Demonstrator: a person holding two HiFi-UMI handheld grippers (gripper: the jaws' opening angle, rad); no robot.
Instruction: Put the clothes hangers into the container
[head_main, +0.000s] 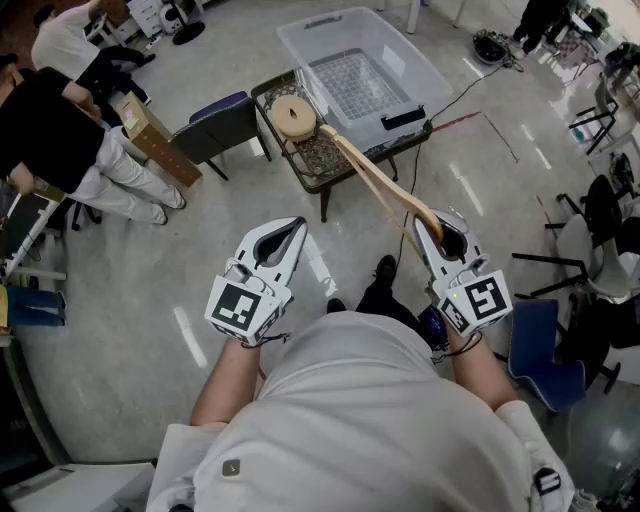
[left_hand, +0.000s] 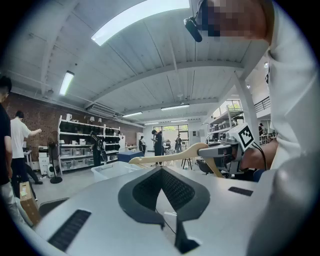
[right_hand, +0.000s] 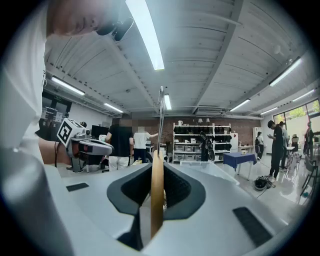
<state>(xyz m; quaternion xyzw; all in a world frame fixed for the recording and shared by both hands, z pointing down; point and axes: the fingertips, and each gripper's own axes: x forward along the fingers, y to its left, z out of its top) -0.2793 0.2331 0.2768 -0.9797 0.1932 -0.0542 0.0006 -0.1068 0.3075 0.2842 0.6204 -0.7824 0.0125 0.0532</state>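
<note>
My right gripper (head_main: 433, 229) is shut on one end of a pale wooden clothes hanger (head_main: 375, 178). The hanger slants up and left over the small dark table (head_main: 320, 160). In the right gripper view the hanger (right_hand: 157, 195) stands edge-on between the pads, and its metal hook (right_hand: 160, 120) points up. The clear plastic container (head_main: 360, 70) stands just beyond the table, with nothing visible in it. My left gripper (head_main: 296, 227) hovers over the floor to the left, jaws together with nothing between them. The left gripper view also shows the hanger (left_hand: 170, 156) held in the right gripper (left_hand: 227, 150).
A round wooden object (head_main: 294, 115) lies on the table. A dark chair (head_main: 222, 128) and a cardboard box (head_main: 152, 138) stand to its left, near people (head_main: 60, 140). A blue chair (head_main: 545, 350) is at my right. A cable (head_main: 470, 85) runs across the floor.
</note>
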